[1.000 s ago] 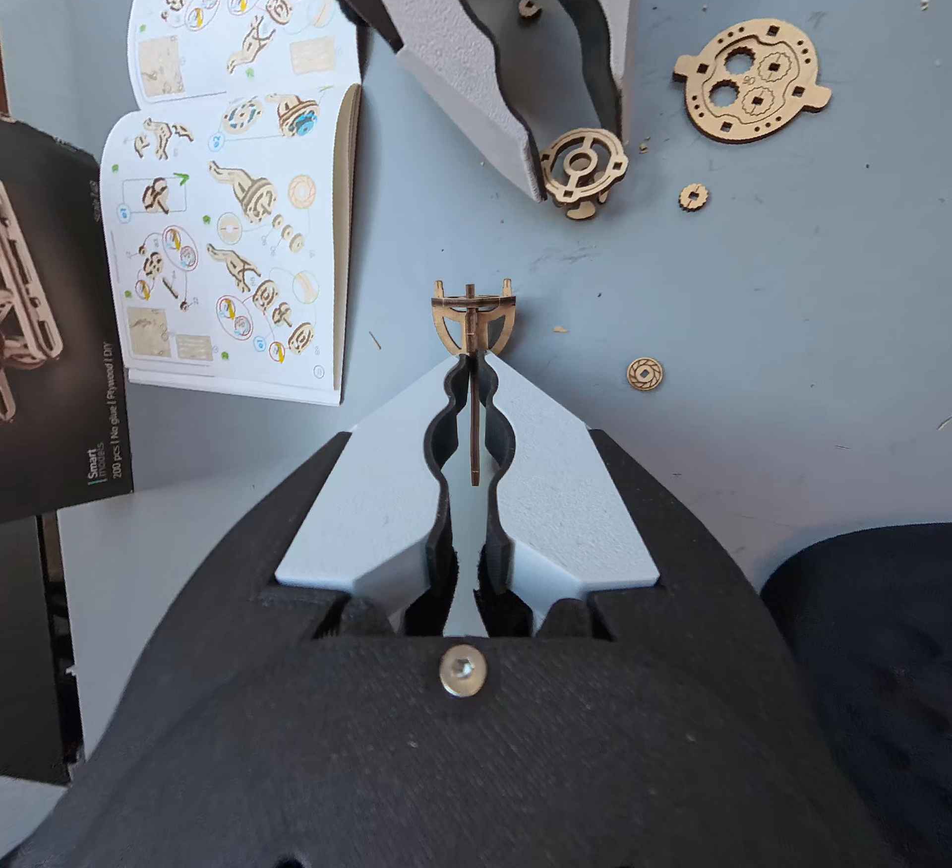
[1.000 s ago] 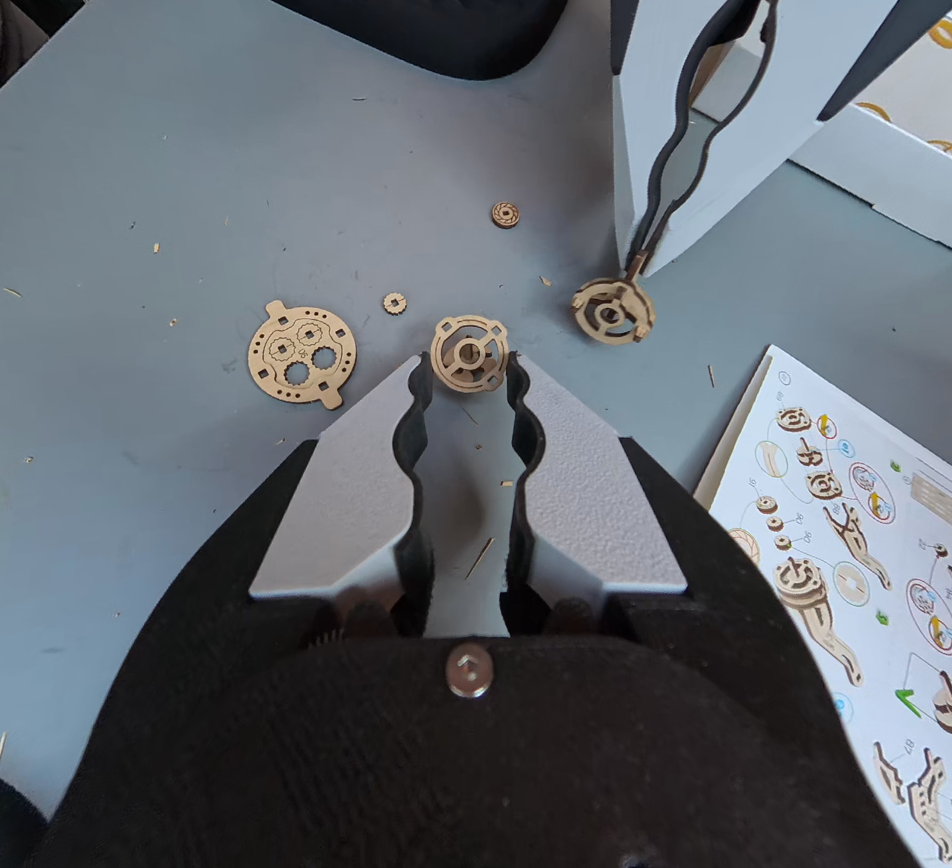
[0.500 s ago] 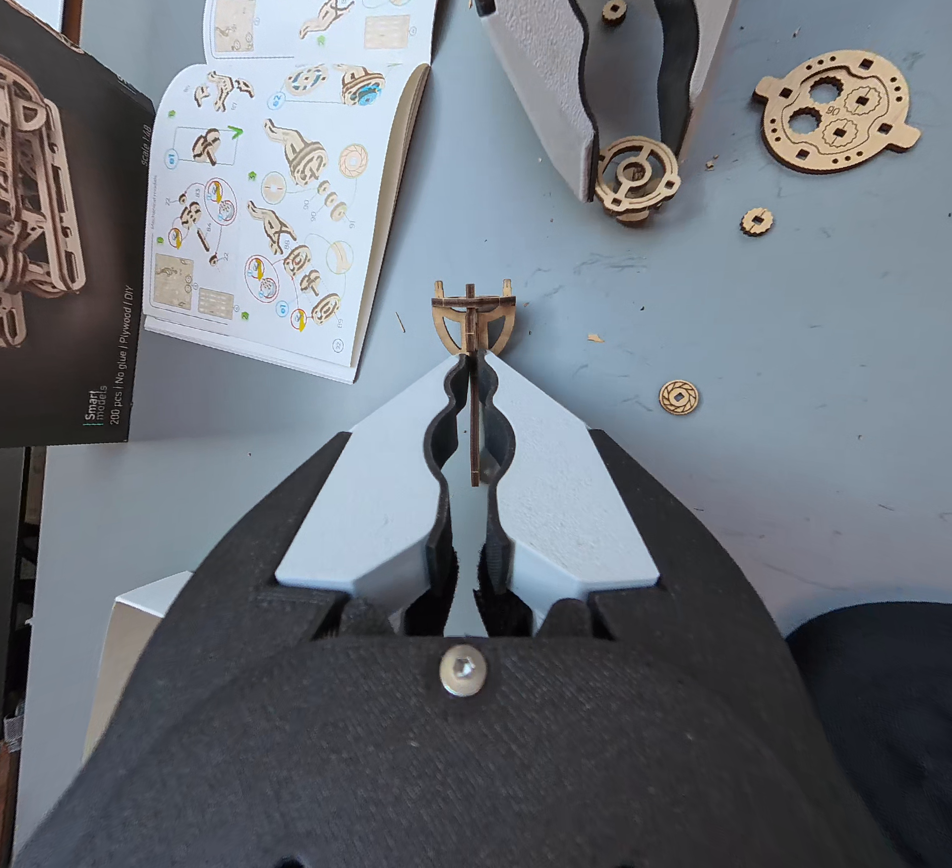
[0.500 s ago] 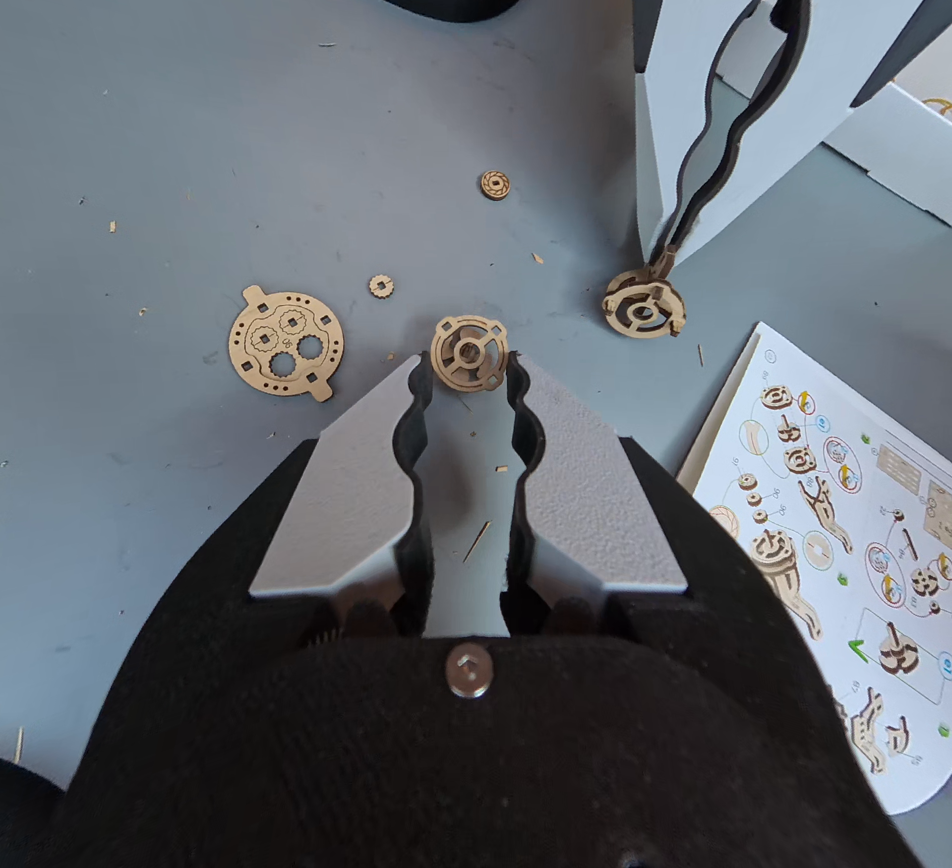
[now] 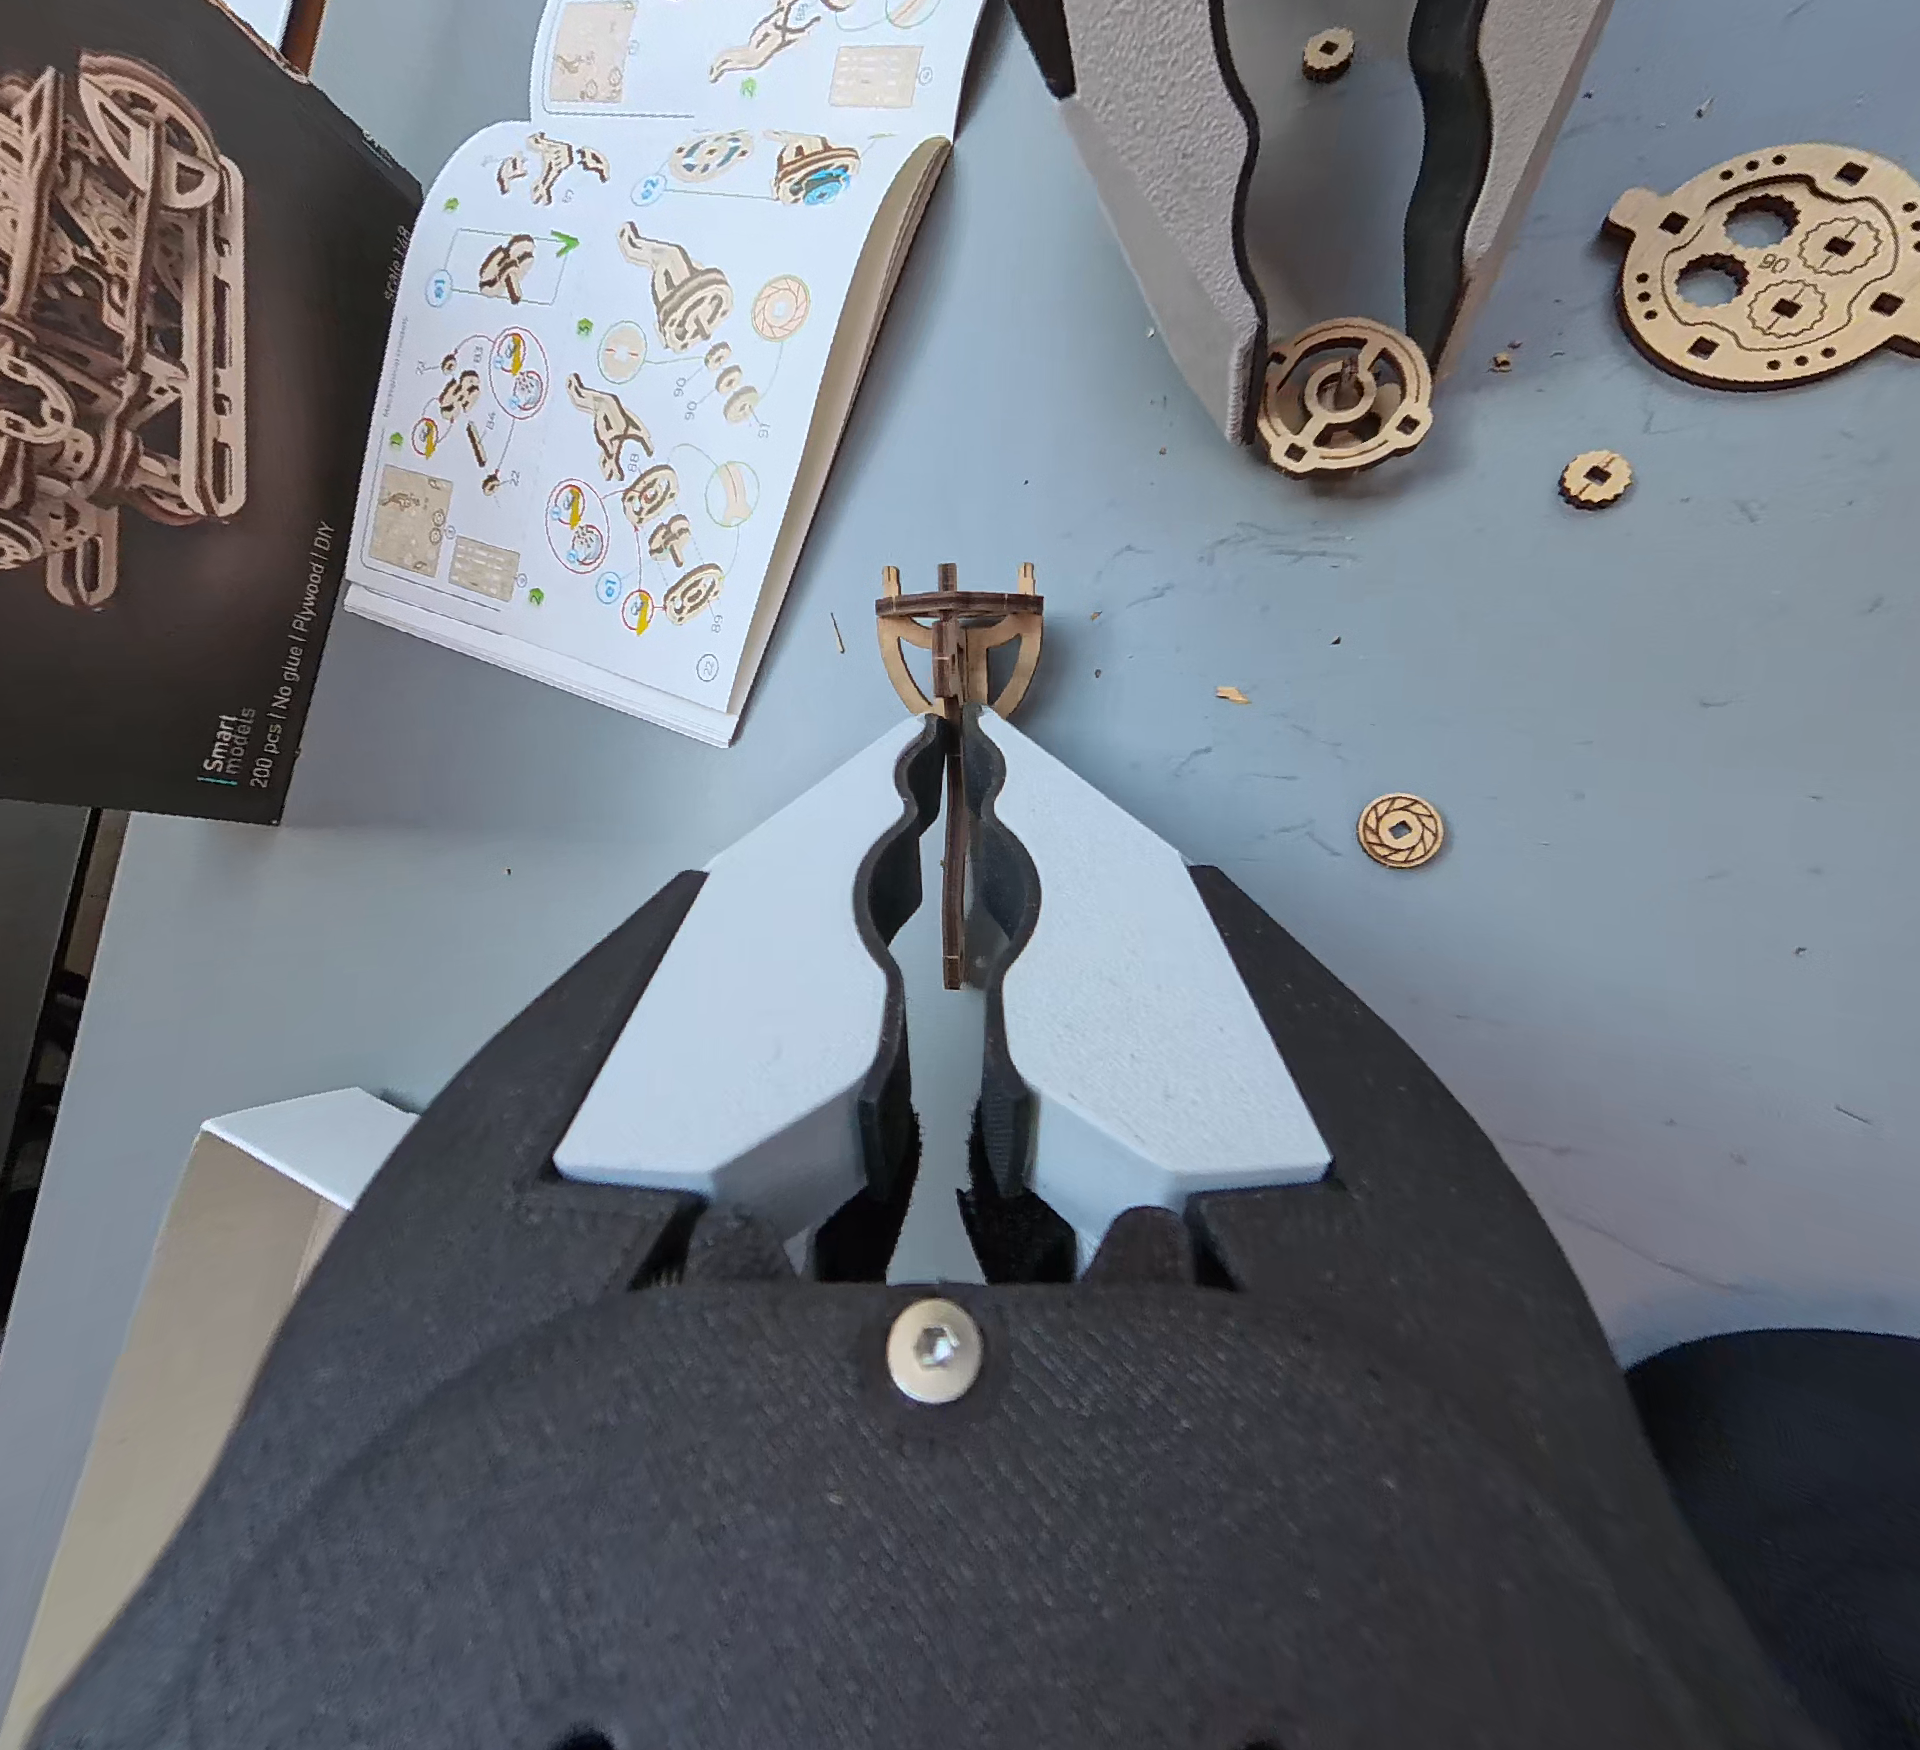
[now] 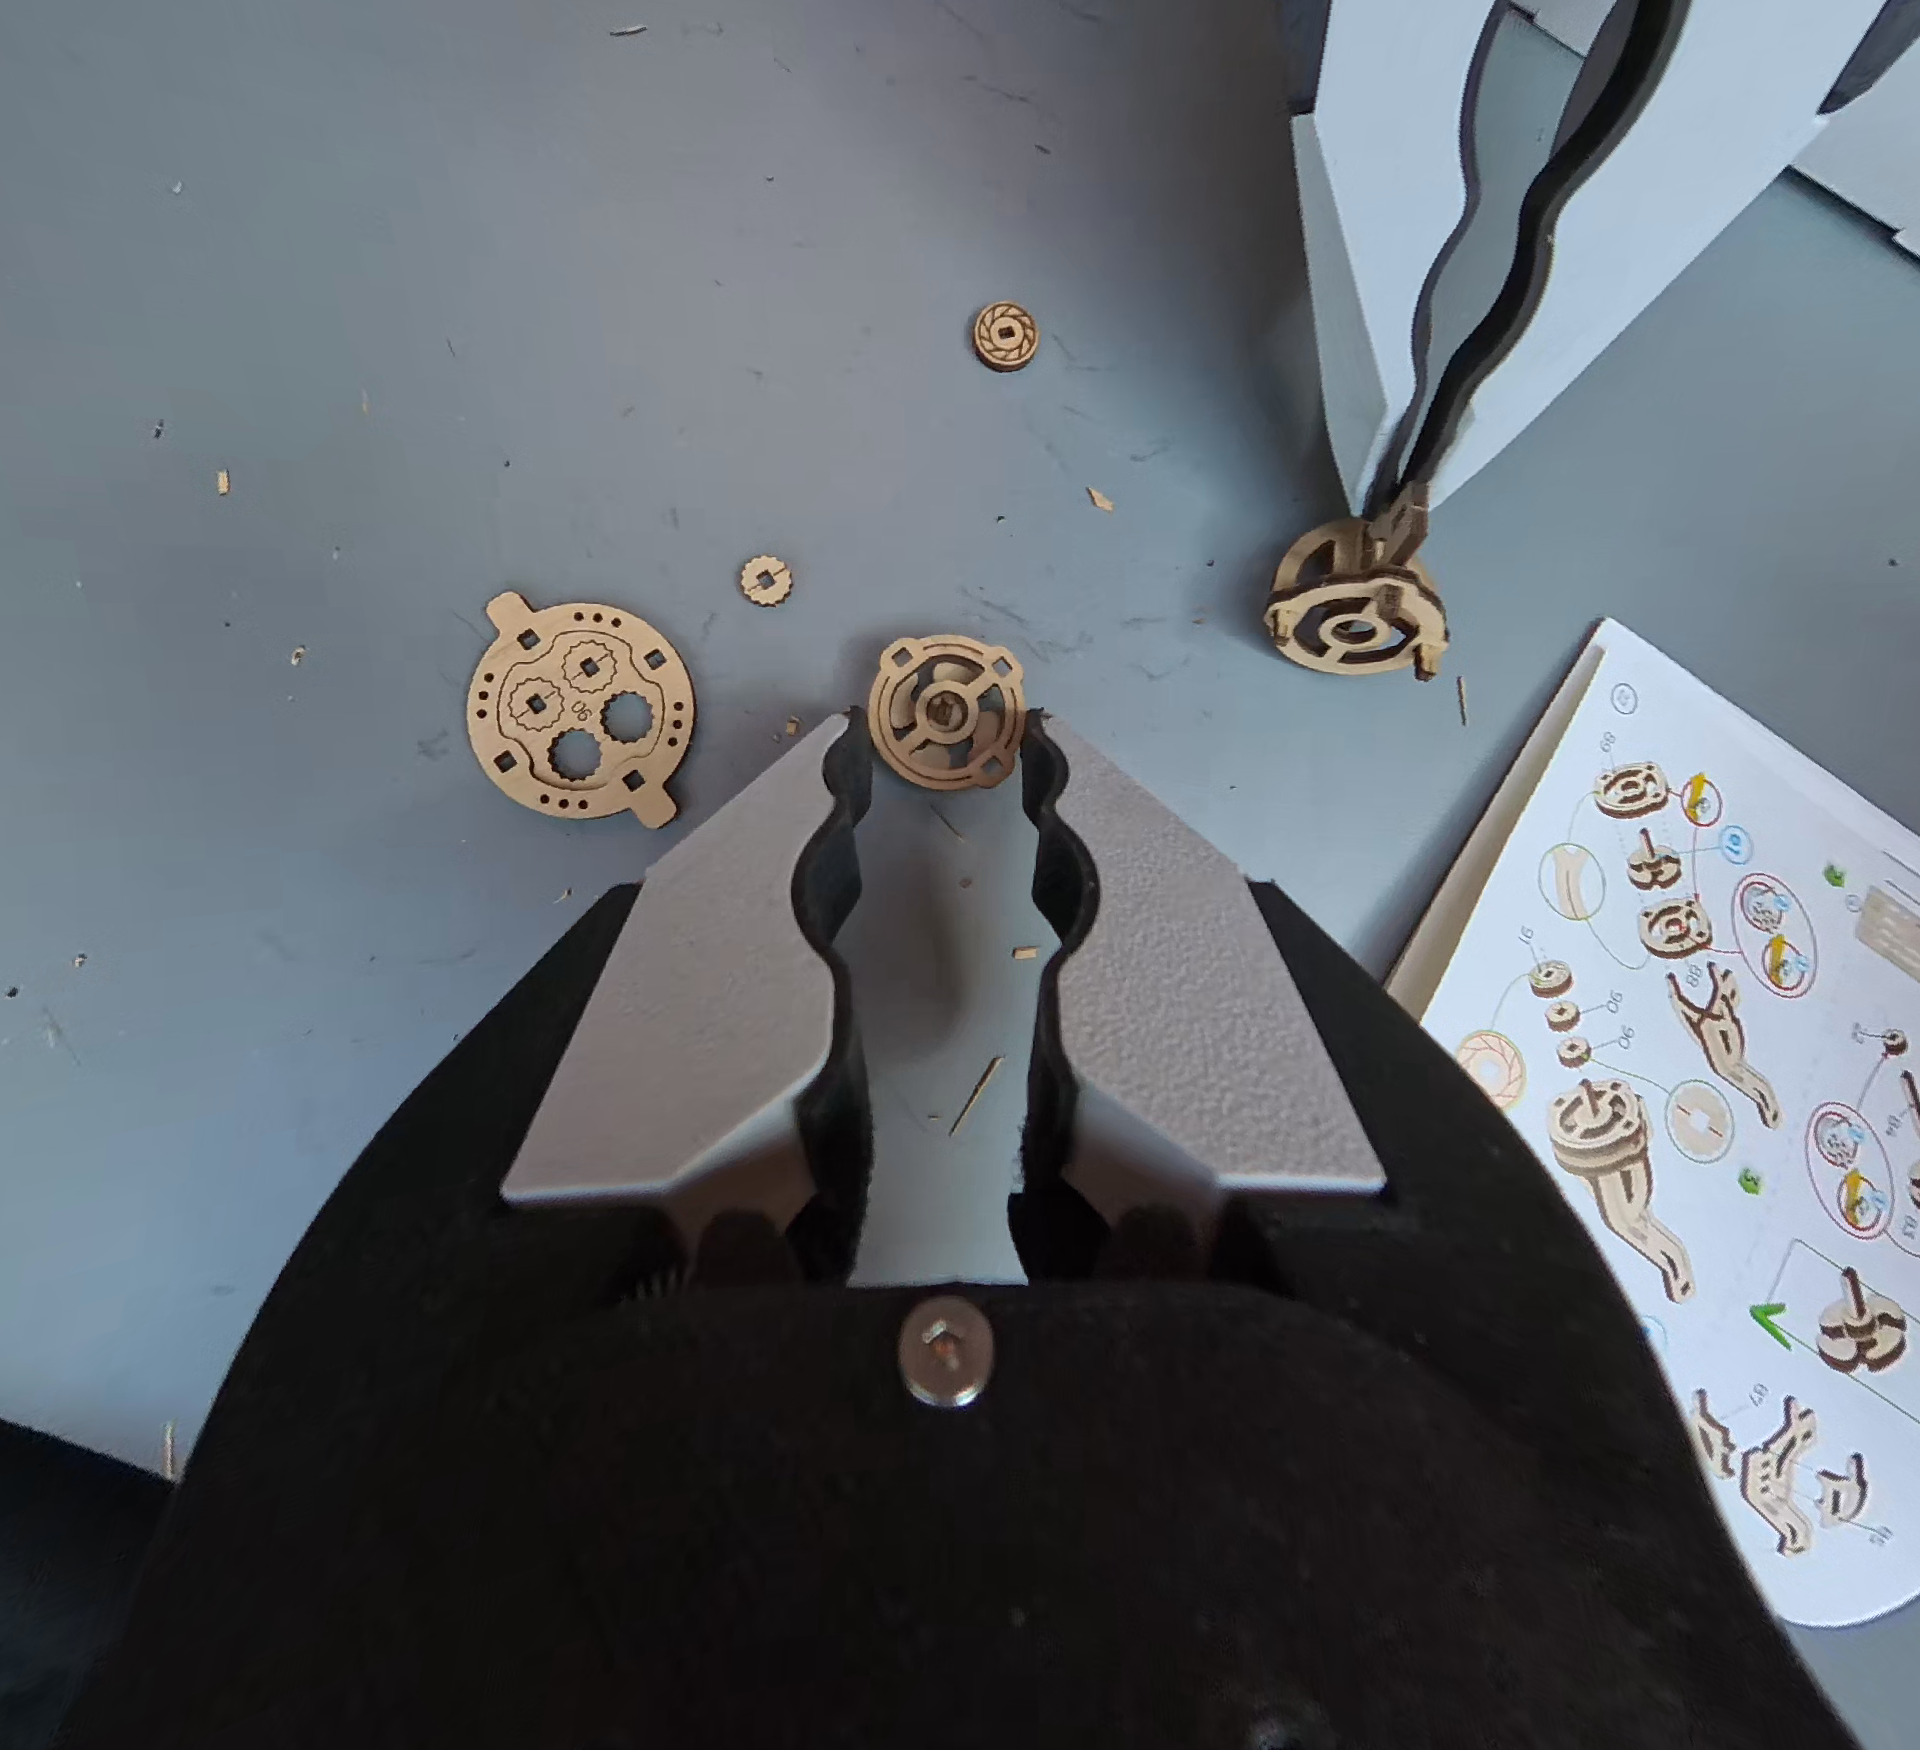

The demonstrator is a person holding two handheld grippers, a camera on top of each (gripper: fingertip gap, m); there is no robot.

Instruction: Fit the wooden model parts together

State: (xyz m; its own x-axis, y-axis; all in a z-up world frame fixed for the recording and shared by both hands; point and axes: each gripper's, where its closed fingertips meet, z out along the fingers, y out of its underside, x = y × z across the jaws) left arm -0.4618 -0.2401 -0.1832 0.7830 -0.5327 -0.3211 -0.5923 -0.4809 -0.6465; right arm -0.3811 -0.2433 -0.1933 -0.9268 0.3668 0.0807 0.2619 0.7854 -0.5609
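While right wrist cam misses it, black kit box [image 5: 156, 350] left-cam only, left gripper [image 5: 951, 734] jaws clamp stemmed piece [image 5: 956, 630], right gripper [image 6: 945, 729] pinches spoked wheel [image 6: 945, 711].

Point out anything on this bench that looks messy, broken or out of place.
Small wood splinters lie scattered over the grey table, likely offcuts from the kit. Loose parts lie flat: a perforated disc, a tiny gear, a patterned washer. No part looks broken.
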